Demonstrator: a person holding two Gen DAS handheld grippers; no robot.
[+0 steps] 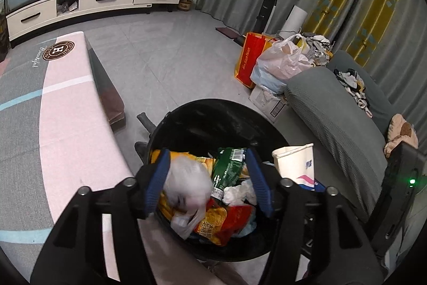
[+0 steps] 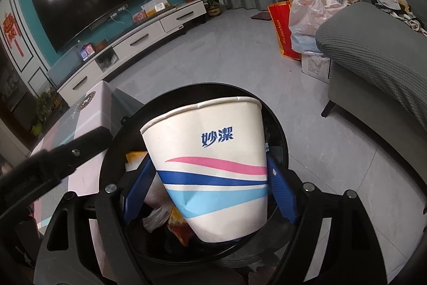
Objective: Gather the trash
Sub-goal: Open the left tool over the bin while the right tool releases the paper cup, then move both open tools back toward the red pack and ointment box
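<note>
Left gripper (image 1: 208,178) spread wide, blurred white bag (image 1: 186,186) dropping clear. Right gripper (image 2: 210,188) clamped paper cup (image 2: 210,164) over bin (image 2: 280,130); tilted release risked rim bounce onto floor (image 2: 240,50).

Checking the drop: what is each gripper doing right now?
Left gripper: open, blurred white bag loose between its fingers, over the bin.
Right gripper: shut on the paper cup.

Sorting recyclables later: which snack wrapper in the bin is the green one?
The green wrapper with a barcode, upright toward the bin's far side. The wrappers nearer the camera are orange and red.
</note>
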